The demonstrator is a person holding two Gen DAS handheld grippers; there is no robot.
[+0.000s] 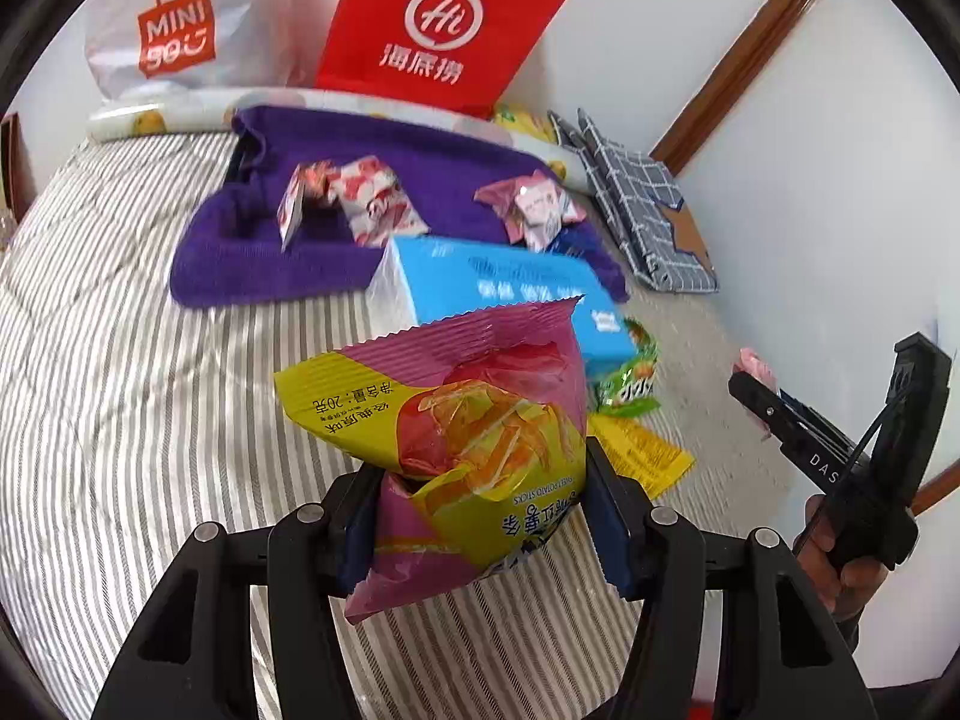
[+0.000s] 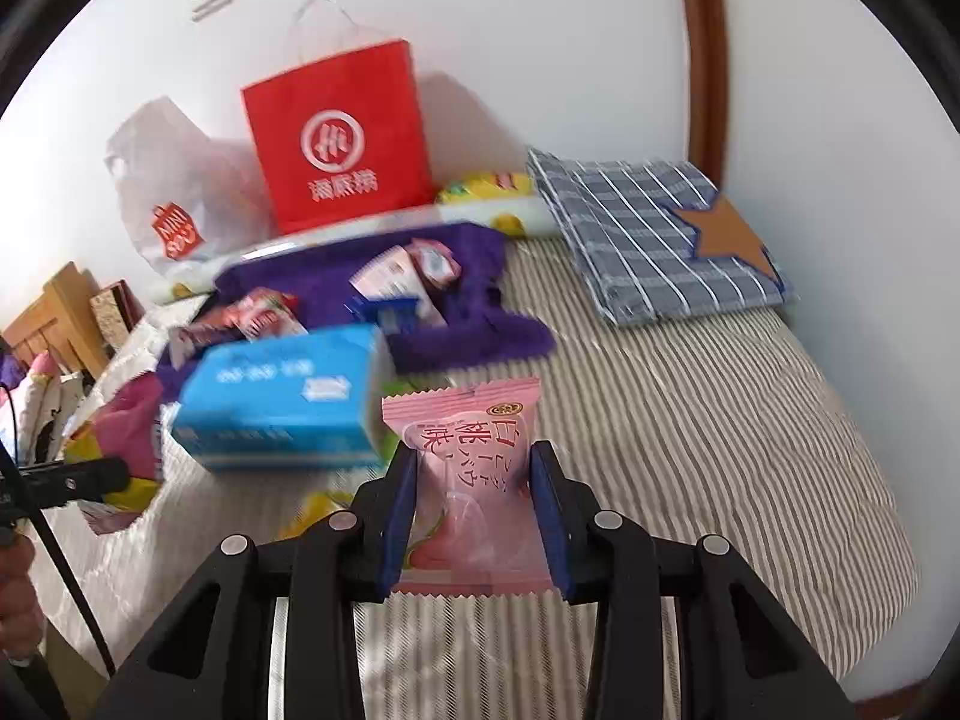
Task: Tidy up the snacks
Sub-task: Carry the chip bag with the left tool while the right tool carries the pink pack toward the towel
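Jaws of your left gripper (image 1: 480, 516) squeeze the big chip bag (image 1: 456, 438) above the bed (image 1: 120, 360); your right gripper (image 2: 474, 510) pinches the small pink candy pack (image 2: 468, 480). Slippery wrappers could slide out if you tilt.

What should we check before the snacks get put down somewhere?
1. Left tool grips the yellow and pink chip bag: ok.
2. Right tool grips the pink peach snack: ok.
3. Both snacks lifted off the striped bedspread: ok.
4. Purple cloth has bare room beside the snack packs already on it: ok.
5. Blue tissue pack out of the way: not ok, it lies between the tools and the cloth.
6. Where each snack belongs: cannot tell.
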